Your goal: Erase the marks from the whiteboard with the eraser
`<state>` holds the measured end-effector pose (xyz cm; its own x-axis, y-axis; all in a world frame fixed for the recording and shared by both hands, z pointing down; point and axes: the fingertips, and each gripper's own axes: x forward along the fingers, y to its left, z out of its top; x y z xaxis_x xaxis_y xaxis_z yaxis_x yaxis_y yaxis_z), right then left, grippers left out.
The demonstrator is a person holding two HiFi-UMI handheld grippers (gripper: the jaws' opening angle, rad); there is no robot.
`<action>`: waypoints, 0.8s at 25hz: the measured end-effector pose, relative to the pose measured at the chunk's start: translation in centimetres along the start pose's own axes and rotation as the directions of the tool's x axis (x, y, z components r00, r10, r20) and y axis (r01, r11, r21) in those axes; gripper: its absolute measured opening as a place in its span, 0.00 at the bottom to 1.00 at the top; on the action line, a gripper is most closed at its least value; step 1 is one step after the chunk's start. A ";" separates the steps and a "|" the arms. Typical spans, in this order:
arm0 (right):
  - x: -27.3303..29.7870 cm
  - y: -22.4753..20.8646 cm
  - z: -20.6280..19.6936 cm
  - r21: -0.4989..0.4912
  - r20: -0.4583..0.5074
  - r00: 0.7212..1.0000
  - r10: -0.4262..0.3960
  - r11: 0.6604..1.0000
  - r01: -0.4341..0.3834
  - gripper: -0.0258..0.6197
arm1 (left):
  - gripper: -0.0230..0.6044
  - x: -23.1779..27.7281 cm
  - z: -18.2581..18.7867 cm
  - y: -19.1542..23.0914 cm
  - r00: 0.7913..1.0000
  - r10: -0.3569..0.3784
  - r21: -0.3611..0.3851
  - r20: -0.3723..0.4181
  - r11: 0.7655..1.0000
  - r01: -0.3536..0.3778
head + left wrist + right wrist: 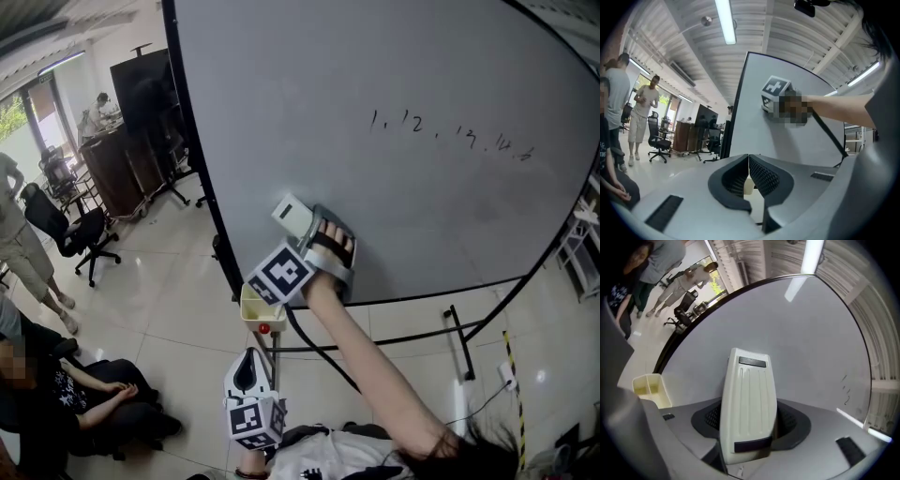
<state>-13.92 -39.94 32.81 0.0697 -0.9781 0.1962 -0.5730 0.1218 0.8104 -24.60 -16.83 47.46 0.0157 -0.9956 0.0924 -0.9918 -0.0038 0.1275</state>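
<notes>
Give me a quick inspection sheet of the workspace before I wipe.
Surface: whiteboard, upright on a stand.
Job's things: marks at upper right, not yet erased; eraser low at the board's left, apart from them.
Clutter: cream tray at the board's lower corner.
Grippers: right hand-held gripper shut on eraser; left hand-held gripper shut, empty, held low.
Cables: black cable running along the right arm.
Surroundings: office chair and seated person at left.
</notes>
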 end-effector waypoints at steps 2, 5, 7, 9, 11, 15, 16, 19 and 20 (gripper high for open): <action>0.6 3.8 -1.4 -0.087 -0.024 0.999 0.049 0.995 -0.050 0.48 | 0.03 0.1 0.3 -0.5 1.000 -0.006 -0.007 0.007 1.000 0.006; 1.0 4.4 -2.3 -0.102 -0.023 0.999 0.046 0.994 -0.048 0.48 | 0.03 -0.1 0.1 -0.5 1.000 -0.010 0.005 0.000 1.000 0.010; 0.7 0.8 -0.8 -0.045 0.017 1.000 -0.001 0.999 0.002 0.48 | 0.03 -0.1 -0.2 -0.2 1.000 -0.005 0.009 -0.012 1.000 0.005; 0.2 -3.9 0.8 0.050 0.045 0.999 -0.023 0.999 0.021 0.47 | 0.03 0.0 -0.2 -0.2 1.000 -0.002 0.006 -0.015 1.000 0.002; 0.0 -7.7 0.8 0.167 0.046 0.999 -0.007 0.986 -0.001 0.48 | 0.03 0.2 0.0 -0.4 1.000 -0.005 0.006 -0.011 1.000 0.005; 0.6 -12.4 -4.2 0.344 -0.024 1.000 0.008 0.939 0.000 0.48 | 0.03 0.2 0.1 -0.5 1.000 -0.007 0.010 -0.007 1.000 0.007; 0.9 -13.3 -6.1 0.380 -0.054 0.999 0.004 0.925 0.017 0.48 | 0.03 0.1 0.1 -0.3 1.000 -0.003 0.009 -0.008 1.000 0.004; 1.7 -15.4 -11.2 0.510 -0.118 0.993 0.029 0.859 0.036 0.48 | 0.03 0.1 0.0 0.2 1.000 0.007 0.004 -0.011 1.000 -0.007; 1.8 -15.8 -12.1 0.531 -0.132 0.991 0.030 0.846 0.046 0.48 | 0.03 0.2 -0.1 0.3 1.000 0.008 0.003 -0.011 1.000 -0.008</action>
<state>5.13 -41.61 27.06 0.1600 -0.9431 0.2915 -0.9154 -0.0313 0.4014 -24.89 -17.00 47.57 0.0089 -0.9945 0.1047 -0.9923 0.0042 0.1235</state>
